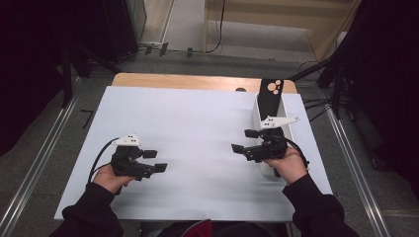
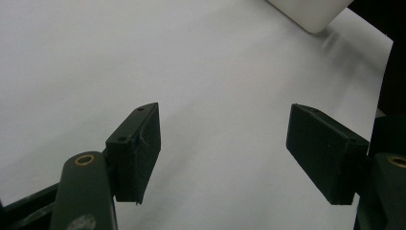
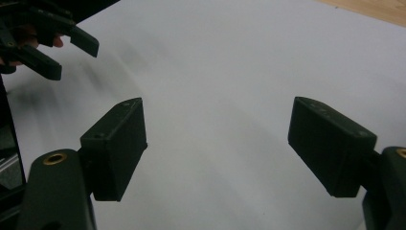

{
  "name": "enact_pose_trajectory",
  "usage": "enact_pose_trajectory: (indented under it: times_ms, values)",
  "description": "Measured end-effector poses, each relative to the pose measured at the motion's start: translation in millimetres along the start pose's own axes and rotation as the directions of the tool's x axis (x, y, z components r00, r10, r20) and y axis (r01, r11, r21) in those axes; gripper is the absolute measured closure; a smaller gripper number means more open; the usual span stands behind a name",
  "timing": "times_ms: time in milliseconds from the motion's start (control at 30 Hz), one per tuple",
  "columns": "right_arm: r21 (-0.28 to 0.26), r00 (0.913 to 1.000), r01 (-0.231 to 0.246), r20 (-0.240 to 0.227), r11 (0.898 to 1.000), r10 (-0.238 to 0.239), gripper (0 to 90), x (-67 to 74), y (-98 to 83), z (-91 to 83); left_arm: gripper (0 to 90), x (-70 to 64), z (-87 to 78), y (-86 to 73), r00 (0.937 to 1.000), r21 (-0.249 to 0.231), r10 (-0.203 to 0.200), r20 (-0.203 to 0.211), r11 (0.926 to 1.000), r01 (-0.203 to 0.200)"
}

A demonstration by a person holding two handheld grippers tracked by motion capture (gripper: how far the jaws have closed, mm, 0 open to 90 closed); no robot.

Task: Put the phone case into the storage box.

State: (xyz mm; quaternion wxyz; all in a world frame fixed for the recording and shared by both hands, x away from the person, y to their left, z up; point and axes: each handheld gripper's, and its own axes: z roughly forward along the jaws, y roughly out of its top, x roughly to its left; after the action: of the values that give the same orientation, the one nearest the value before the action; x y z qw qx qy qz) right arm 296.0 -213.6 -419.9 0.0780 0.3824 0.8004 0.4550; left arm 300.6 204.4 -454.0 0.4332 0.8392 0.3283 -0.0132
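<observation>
White bin (image 1: 263,170) at sheet's (image 1: 197,123) right edge

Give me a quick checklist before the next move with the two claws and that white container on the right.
1. Left claw empty: ok, the jaws stand apart with bare white sheet between them.
2. Right claw empty: ok, the jaws stand apart and nothing sits between them.
3. Claws apart from each other: ok, the high view shows a wide stretch of white sheet between them.
4. White container upright at the sheet's right edge: ok.
5. Black panel with pale dots seated in the container: cannot tell, its lower part is hidden.
6. Right claw free of the container: cannot tell, hand and container overlap in the high view.
</observation>
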Motion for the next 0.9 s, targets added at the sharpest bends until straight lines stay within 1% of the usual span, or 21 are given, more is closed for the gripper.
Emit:
enact_pose_trajectory:
  times_ms: [467, 667, 733, 900]
  values:
    - [0.008, 0.9999, 0.009, -0.005, 1.0, -0.009, 19.5, 8.4, -20.3, -6.0, 27.9, -0.4, -0.4, 0.0, 1.0, 0.004, 0.002, 0.002, 1.0, -0.002]
    - [0.023, 0.9998, 0.016, -0.013, 1.0, -0.016, 19.6, 12.4, -29.2, -7.5, 27.9, -0.6, -0.5, 0.1, 1.0, 0.007, 0.003, 0.0, 1.0, -0.003]
    - [0.013, 0.9996, 0.025, -0.013, 1.0, -0.024, 19.6, 13.0, -31.7, -8.1, 27.9, -0.6, -0.7, 0.1, 1.0, 0.006, 0.004, 0.001, 1.0, -0.004]
    - [0.01, 0.9994, 0.034, -0.011, 0.999, -0.034, 19.8, 15.3, -39.2, -10.3, 27.9, -0.7, -0.6, 0.0, 1.0, 0.009, 0.004, -0.001, 0.9999, -0.004]
